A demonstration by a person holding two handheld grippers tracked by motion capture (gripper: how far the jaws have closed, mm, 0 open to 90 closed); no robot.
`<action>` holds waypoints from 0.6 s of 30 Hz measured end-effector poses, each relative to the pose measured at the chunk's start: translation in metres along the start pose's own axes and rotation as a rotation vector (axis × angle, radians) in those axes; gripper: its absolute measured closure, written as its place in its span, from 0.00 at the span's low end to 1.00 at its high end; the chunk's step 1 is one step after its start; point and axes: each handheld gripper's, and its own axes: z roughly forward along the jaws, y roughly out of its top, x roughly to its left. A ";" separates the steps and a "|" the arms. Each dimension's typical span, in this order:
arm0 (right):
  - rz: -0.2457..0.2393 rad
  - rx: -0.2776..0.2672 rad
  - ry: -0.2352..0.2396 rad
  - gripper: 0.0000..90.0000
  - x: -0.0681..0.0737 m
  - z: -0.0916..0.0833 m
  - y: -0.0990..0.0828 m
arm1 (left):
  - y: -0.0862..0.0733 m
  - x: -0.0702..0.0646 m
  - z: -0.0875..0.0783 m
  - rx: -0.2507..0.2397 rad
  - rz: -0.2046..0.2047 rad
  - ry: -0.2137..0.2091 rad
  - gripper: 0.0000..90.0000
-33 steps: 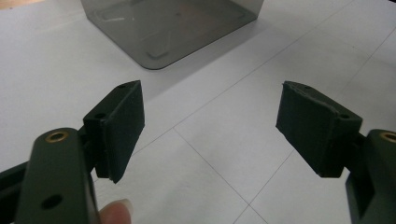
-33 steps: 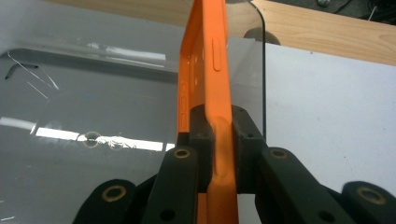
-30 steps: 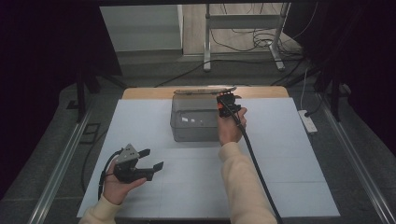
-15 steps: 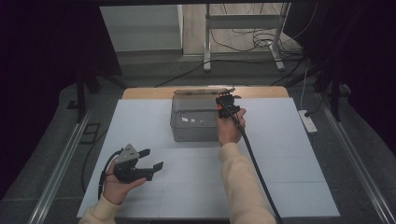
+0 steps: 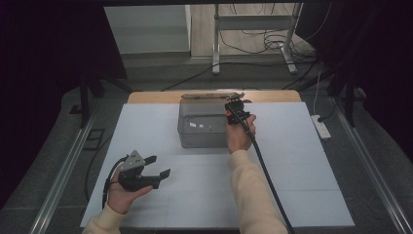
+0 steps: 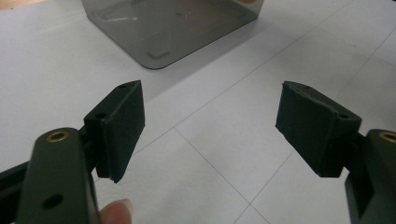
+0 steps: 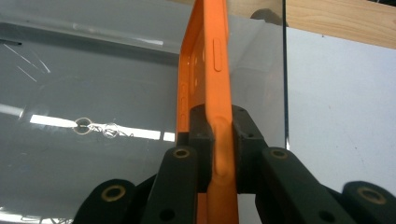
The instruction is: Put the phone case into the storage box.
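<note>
Your right tool (image 5: 236, 106) is clamped on an orange phone case (image 7: 208, 84), held edge-up over the smoky clear bin (image 5: 202, 124) at the far middle of the white surface (image 5: 302, 161). Your left tool (image 5: 157, 165) rests near you, jaws apart. Dark curtains and cables (image 5: 253, 41) on the floor lie beyond.

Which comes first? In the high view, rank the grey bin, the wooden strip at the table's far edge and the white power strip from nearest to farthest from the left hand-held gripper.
1. grey bin: ahead and to the right of the left hand-held gripper, mid-table.
2. wooden strip: beyond the bin, along the table's far edge.
3. white power strip: off the table's right side, on the floor.
</note>
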 end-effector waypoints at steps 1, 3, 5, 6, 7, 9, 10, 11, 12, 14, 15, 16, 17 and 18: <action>0.000 0.002 0.001 0.90 0.000 0.000 0.000 | 0.000 0.000 0.000 0.000 0.000 0.000 0.27; -0.004 0.006 0.000 0.90 0.001 0.000 0.000 | 0.000 0.000 0.000 0.000 0.000 0.000 0.27; -0.004 0.010 -0.003 0.90 0.001 0.001 0.000 | 0.000 0.000 0.000 0.000 0.000 0.000 0.27; -0.003 0.010 -0.005 0.90 0.001 0.001 0.000 | 0.000 0.000 0.000 0.000 0.000 0.001 0.27; -0.002 0.012 -0.007 0.90 0.001 0.001 0.000 | 0.000 0.000 0.000 0.000 0.000 0.001 0.27; 0.002 0.016 -0.011 0.90 0.002 0.001 0.000 | 0.000 0.000 0.000 0.000 0.000 0.001 0.27; 0.003 0.016 -0.013 0.90 0.002 0.001 0.000 | 0.000 0.000 0.000 -0.001 0.001 0.001 0.27; 0.005 0.013 -0.017 0.90 0.002 0.001 0.000 | 0.000 0.000 0.000 -0.001 0.001 0.001 0.27; 0.008 0.008 -0.021 0.90 0.002 0.000 0.000 | 0.000 0.000 0.000 -0.002 0.000 0.001 0.27; 0.003 0.006 -0.034 0.90 0.002 0.000 0.000 | 0.000 0.000 -0.001 -0.003 0.000 0.002 0.27; 0.002 0.013 -0.032 0.90 0.003 0.000 0.000 | 0.000 0.000 -0.001 -0.003 0.000 0.002 0.27; 0.006 0.016 -0.033 0.90 0.003 0.000 0.000 | 0.000 0.000 -0.001 -0.003 0.001 0.002 0.27; 0.006 0.016 -0.040 0.90 0.003 0.000 0.000 | 0.000 0.000 -0.001 -0.004 0.001 0.001 0.27; 0.008 0.017 -0.045 0.90 0.004 -0.001 0.000 | 0.000 0.000 -0.001 -0.005 0.001 0.001 0.27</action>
